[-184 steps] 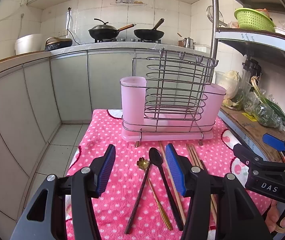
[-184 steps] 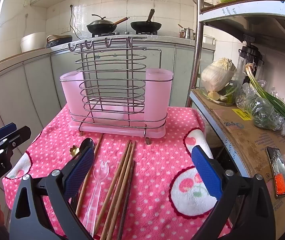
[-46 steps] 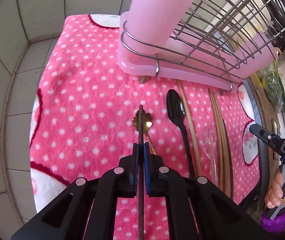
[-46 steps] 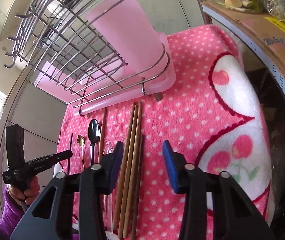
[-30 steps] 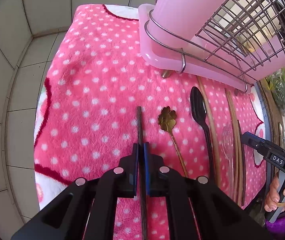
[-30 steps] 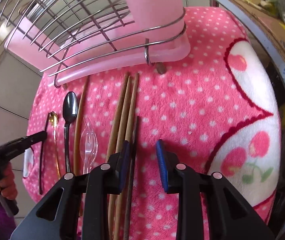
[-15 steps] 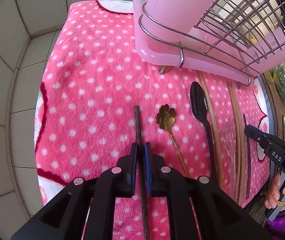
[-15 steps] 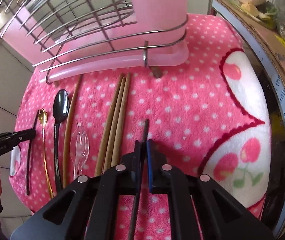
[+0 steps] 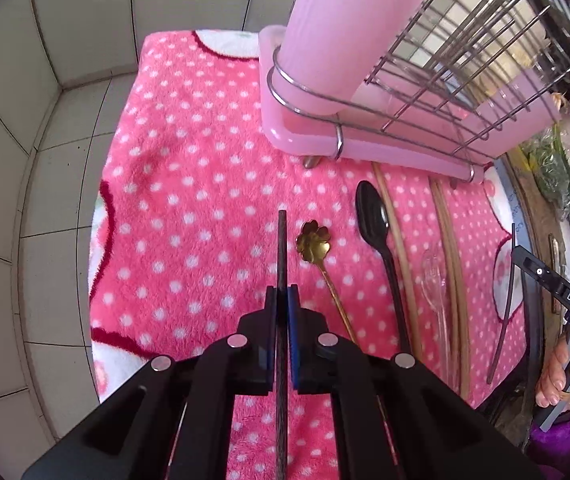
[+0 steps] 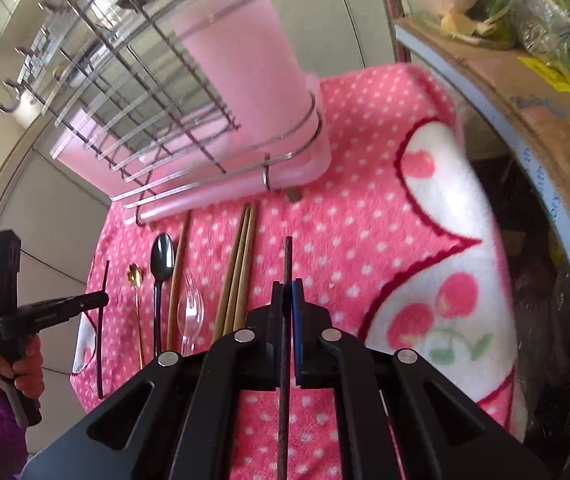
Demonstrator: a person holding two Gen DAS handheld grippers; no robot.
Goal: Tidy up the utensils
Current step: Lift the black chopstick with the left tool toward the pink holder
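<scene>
My left gripper (image 9: 282, 292) is shut on a dark chopstick (image 9: 282, 248) and holds it above the pink dotted towel (image 9: 189, 184). My right gripper (image 10: 288, 286) is shut on a second dark chopstick (image 10: 287, 260), lifted over the towel. On the towel lie a gold flower spoon (image 9: 313, 236), a black spoon (image 9: 372, 214), a clear plastic fork (image 9: 433, 276) and several wooden chopsticks (image 10: 241, 264). The pink utensil rack (image 9: 325, 32) with wire frame stands at the back. Each gripper shows in the other's view: the left (image 10: 103, 299) and the right (image 9: 519, 254).
A cardboard-covered shelf (image 10: 525, 92) with cabbage and bagged greens runs along the right. Grey tiled floor (image 9: 25, 200) and cabinet fronts lie left of the towel's edge.
Since 0.5 s ago my right gripper has lifted its dark chopstick off the towel and tilted up toward the rack. My left gripper keeps its chopstick, moved slightly closer to the rack.
</scene>
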